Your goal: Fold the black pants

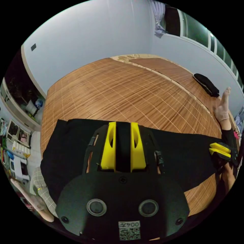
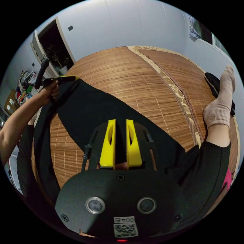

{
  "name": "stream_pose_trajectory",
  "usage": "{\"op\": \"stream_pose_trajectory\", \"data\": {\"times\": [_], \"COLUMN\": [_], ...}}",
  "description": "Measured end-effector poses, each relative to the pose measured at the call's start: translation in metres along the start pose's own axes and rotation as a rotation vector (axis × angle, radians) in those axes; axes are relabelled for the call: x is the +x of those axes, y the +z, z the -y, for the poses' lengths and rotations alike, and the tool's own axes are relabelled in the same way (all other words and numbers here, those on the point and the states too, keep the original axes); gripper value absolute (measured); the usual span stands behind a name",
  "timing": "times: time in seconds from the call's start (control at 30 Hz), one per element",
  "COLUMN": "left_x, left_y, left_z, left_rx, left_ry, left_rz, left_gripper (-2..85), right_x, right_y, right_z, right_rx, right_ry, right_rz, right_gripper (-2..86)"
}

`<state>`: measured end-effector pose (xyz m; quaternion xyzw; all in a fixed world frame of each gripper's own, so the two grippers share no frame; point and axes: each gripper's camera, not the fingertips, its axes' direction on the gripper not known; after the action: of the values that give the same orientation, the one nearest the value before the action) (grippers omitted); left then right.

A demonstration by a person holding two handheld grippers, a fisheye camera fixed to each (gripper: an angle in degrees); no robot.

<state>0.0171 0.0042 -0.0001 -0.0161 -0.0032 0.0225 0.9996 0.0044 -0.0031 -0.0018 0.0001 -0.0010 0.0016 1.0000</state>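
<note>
Stretching black pants (image 1: 178, 152) across the near edge of the woven mat (image 1: 122, 89), fabric held taut between both grippers; an early spreading step, I judge. Left gripper (image 1: 123, 127) clamps fabric between its jaws, right gripper (image 2: 119, 124) likewise grips cloth. Next: lay flat, then fold. Socked foot (image 2: 219, 101) far right.

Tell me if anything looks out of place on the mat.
A socked foot rests on the woven mat near the black pants being folded, and another dark garment lies at the mat's far edge. Nothing looks spilled or damaged.
</note>
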Motion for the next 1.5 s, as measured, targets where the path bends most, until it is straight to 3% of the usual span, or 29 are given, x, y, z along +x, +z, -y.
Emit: {"op": "stream_pose_trajectory", "data": {"times": [0.17, 0.27, 0.37, 0.47, 0.63, 0.77, 0.9, 1.1, 1.23, 1.33, 1.5], "left_x": [0.032, 0.057, 0.1, 0.139, 0.152, 0.159, 0.147, 0.131, 0.148, 0.17, 0.249], "left_y": [-0.022, -0.063, -0.077, -0.076, -0.133, -0.192, -0.238, -0.256, -0.266, -0.289, -0.279], "left_z": [-0.014, -0.03, -0.05, -0.07, -0.1, -0.168, -0.251, -0.349, -0.363, -0.355, -0.321], "left_rx": [-0.036, 0.053, 0.033, -0.004, 0.055, 0.098, 0.101, 0.059, 0.044, 0.138, 0.127], "left_ry": [-0.022, -0.028, 0.047, 0.145, 0.067, 0.039, -0.062, -0.272, -0.263, -0.235, -0.087], "left_rz": [0.001, -0.046, -0.103, -0.038, -0.062, -0.072, -0.039, -0.089, -0.061, -0.076, -0.203], "left_gripper": [9.4, 9.3, 9.6, 10.7, 12.8, 13.0, 12.4, 11.0, 10.5, 8.8, 4.5], "right_x": [0.013, 0.019, 0.024, 0.026, 0.026, 0.015, 0.007, -0.017, -0.031, -0.037, -0.03], "right_y": [-0.007, -0.012, -0.016, -0.02, -0.028, -0.037, -0.047, -0.045, -0.044, -0.05, -0.069], "right_z": [0.011, 0.018, 0.024, 0.029, 0.038, 0.047, 0.051, 0.056, 0.052, 0.055, 0.06], "right_rx": [0.001, 0.002, 0.004, 0.004, 0.011, 0.01, 0.002, -0.08, -0.104, -0.125, -0.122], "right_ry": [-0.002, -0.005, -0.013, -0.023, -0.055, -0.185, -0.27, -0.385, -0.472, -0.495, -0.492], "right_rz": [0.001, 0.009, 0.019, 0.014, 0.046, 0.15, 0.224, 0.189, 0.119, 0.088, 0.09], "right_gripper": [6.3, 7.2, 8.3, 8.9, 10.7, 16.0, 15.8, 16.5, 18.0, 18.4, 18.0]}}
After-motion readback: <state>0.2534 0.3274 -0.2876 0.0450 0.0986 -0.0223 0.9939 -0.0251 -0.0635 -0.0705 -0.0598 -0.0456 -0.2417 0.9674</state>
